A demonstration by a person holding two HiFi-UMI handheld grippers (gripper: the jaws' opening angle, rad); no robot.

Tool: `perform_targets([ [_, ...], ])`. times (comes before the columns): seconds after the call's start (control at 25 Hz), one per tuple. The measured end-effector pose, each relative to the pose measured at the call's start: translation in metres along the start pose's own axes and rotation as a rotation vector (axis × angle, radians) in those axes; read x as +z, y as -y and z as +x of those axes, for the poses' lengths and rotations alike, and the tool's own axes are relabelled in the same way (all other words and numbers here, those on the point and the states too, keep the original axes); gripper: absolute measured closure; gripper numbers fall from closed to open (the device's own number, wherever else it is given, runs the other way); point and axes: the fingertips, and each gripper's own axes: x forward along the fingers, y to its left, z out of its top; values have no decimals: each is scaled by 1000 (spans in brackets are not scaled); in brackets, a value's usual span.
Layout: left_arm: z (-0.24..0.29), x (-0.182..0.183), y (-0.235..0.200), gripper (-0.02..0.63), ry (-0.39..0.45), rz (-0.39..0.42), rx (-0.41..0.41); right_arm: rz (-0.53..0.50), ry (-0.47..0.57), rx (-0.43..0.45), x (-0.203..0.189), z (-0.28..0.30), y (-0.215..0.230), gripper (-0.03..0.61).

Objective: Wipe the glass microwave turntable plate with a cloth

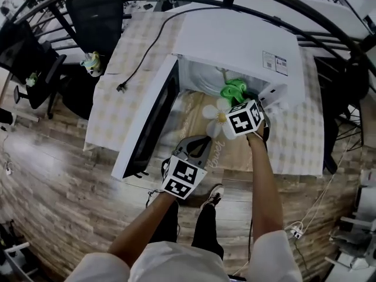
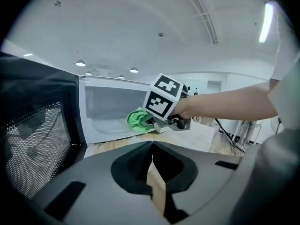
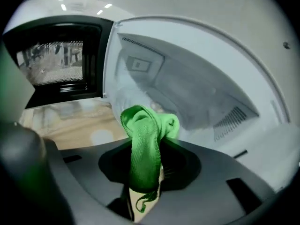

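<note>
The right claw (image 3: pixel 146 184) is pinched on a green cloth (image 3: pixel 147 135), which rises between its jaws and folds over in a loose bunch just ahead of the tips. Directly beyond that bunch is the open cavity of a white microwave (image 1: pixel 235 40). In the head view the right claw (image 1: pixel 235 100) has the cloth (image 1: pixel 233 90) at the mouth of the cavity. The glass turntable plate (image 2: pixel 108 124) lies inside on the cavity floor, ahead of and below the cloth, and shows only as a pale, hazy disc. Whether the cloth touches it cannot be told. The microwave door (image 1: pixel 150 122) is swung open to the left of the right claw. The left claw (image 2: pixel 152 146) has its jaws pressed together at the tips with nothing between them. In the head view the left claw (image 1: pixel 202 141) is nearer the person than the right one, just beside the door's lower edge and well short of the cavity. Under both claws is the surface (image 1: pixel 135 46), covered with a checked cloth, and the microwave's black power cord (image 1: pixel 138 69) lies unplugged on it, far to the left of the left claw.
</note>
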Motion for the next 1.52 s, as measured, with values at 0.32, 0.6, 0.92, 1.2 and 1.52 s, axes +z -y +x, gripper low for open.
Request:
perform_targets([
  [0.32,-26,72,-6,597,71,-8,90,366,185,96,-35,-133,42,446],
  [0.6,-80,163,-24,597,194,36,207,437,406,14,-8,-259,88,448],
  [0.92,-130,242,-23,595,320,99,213,302,568,-157,41,-356,135,448],
  [1.2,-158,284,-25,595,399,186,257,277,663,-119,71,-386,128,449],
  [1.52,-163,298,-15,597,401,250,238,259,676,-113,83,-389,124,454],
])
